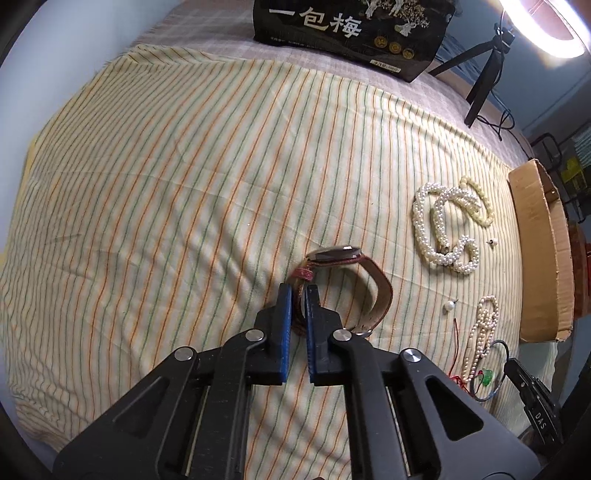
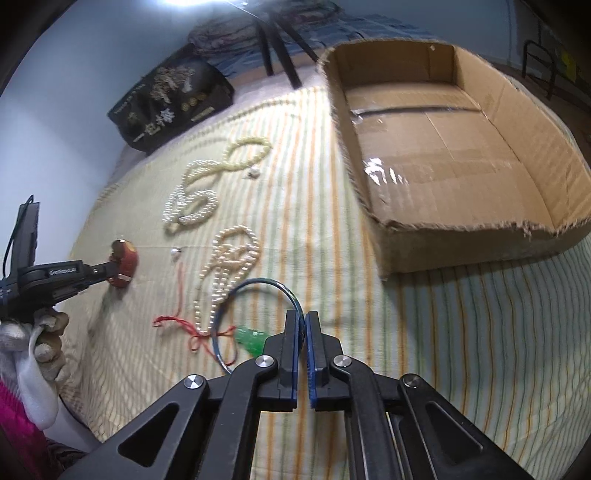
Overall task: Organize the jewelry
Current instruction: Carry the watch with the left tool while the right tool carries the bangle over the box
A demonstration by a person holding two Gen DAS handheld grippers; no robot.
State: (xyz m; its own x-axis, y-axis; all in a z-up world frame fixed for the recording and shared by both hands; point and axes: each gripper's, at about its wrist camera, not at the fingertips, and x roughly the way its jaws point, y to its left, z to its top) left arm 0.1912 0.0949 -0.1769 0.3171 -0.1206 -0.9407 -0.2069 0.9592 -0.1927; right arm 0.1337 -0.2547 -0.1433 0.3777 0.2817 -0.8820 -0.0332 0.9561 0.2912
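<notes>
My left gripper [image 1: 298, 291] is shut on the red-brown strap of a wristwatch [image 1: 345, 275] and holds it over the striped cloth; it also shows in the right wrist view [image 2: 123, 264]. My right gripper [image 2: 302, 318] is shut on a thin blue bangle [image 2: 258, 291] that loops to the left above the cloth. A cardboard box [image 2: 454, 147] stands open and empty to the right. On the cloth lie a thick white pearl rope [image 1: 439, 225], a pale bead bracelet [image 1: 480, 201], a small pearl necklace [image 2: 231, 266], a red cord [image 2: 181, 317] with a green pendant [image 2: 253, 339], and loose pearl earrings [image 1: 449, 305].
A black printed bag [image 1: 351, 33] stands at the cloth's far edge. A black tripod [image 1: 484, 74] and a ring light [image 1: 546, 26] stand behind it. The box's side wall [image 1: 543, 251] borders the jewelry on the right. A gloved hand [image 2: 40, 332] holds the left gripper.
</notes>
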